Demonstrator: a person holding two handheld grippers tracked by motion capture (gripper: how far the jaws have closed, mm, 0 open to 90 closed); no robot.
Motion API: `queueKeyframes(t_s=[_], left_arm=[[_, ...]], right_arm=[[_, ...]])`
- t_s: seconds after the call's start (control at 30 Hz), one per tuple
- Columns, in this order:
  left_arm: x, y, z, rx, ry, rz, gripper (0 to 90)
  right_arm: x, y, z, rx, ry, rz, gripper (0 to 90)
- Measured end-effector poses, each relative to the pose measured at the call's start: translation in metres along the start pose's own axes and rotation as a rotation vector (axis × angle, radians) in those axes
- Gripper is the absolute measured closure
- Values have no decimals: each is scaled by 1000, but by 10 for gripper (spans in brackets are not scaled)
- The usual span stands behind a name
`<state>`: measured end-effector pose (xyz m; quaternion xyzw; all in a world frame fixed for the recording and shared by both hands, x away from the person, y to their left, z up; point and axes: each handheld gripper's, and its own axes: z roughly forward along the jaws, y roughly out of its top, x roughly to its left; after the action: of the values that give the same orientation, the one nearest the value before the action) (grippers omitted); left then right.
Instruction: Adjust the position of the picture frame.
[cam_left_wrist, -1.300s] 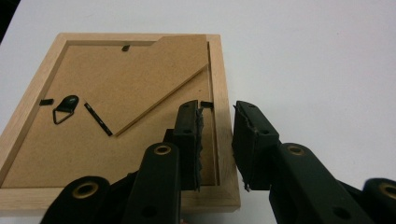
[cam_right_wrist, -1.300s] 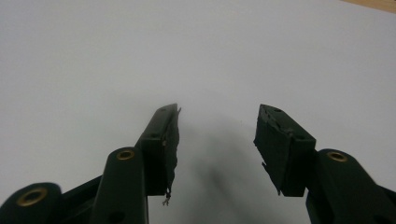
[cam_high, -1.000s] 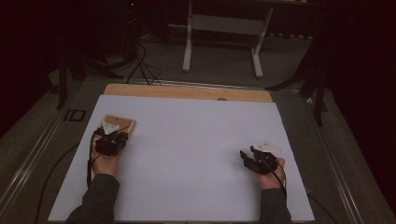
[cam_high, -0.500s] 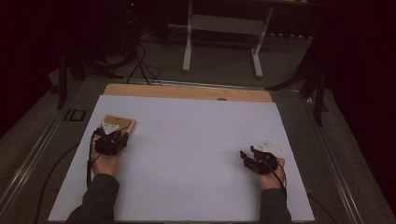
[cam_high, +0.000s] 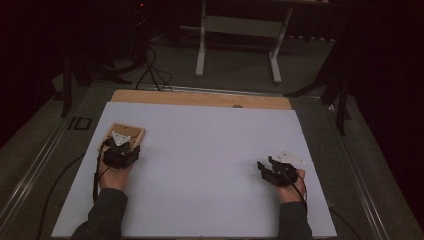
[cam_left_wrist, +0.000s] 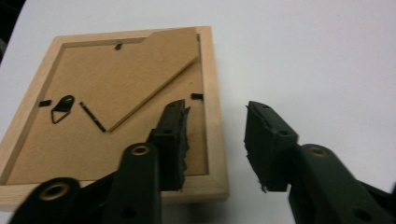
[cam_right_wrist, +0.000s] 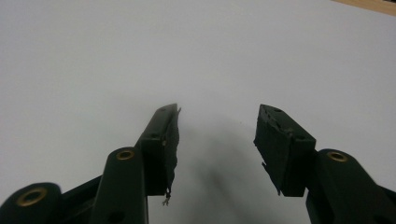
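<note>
Picture frame (cam_left_wrist: 112, 107) lies back-side up on the desk (cam_high: 210, 150), long axis pointing away from the person. Left gripper (cam_left_wrist: 215, 135) hovers over the frame's near right corner, jaws apart. Right gripper (cam_right_wrist: 217, 135), well apart from the frame, is also parted, empty.

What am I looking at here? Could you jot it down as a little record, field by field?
Setting: white table surface with a wooden strip along its far edge
Main thing: wooden picture frame, lying back side up, its stand flap and hanger showing
Left gripper: open, one jaw over the frame's right rail, the other over the bare table
Right gripper: open, over the bare white surface, holding nothing
Held by: a person's two hands
</note>
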<state>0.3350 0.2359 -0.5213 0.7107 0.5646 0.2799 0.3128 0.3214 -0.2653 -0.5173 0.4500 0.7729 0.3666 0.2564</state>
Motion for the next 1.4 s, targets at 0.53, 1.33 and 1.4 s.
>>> queueKeyframes(t_s=[0.53, 1.33, 1.4], left_arm=[[6, 0, 1, -10, -28, -29, 818], [-27, 4, 1, -10, -135, 71, 819], [-32, 4, 1, -14, -149, 80, 819]], right_arm=[[2, 0, 1, 6, 3, -7, 489], [2, 0, 1, 4, 5, -8, 490], [2, 0, 1, 4, 5, -8, 490]])
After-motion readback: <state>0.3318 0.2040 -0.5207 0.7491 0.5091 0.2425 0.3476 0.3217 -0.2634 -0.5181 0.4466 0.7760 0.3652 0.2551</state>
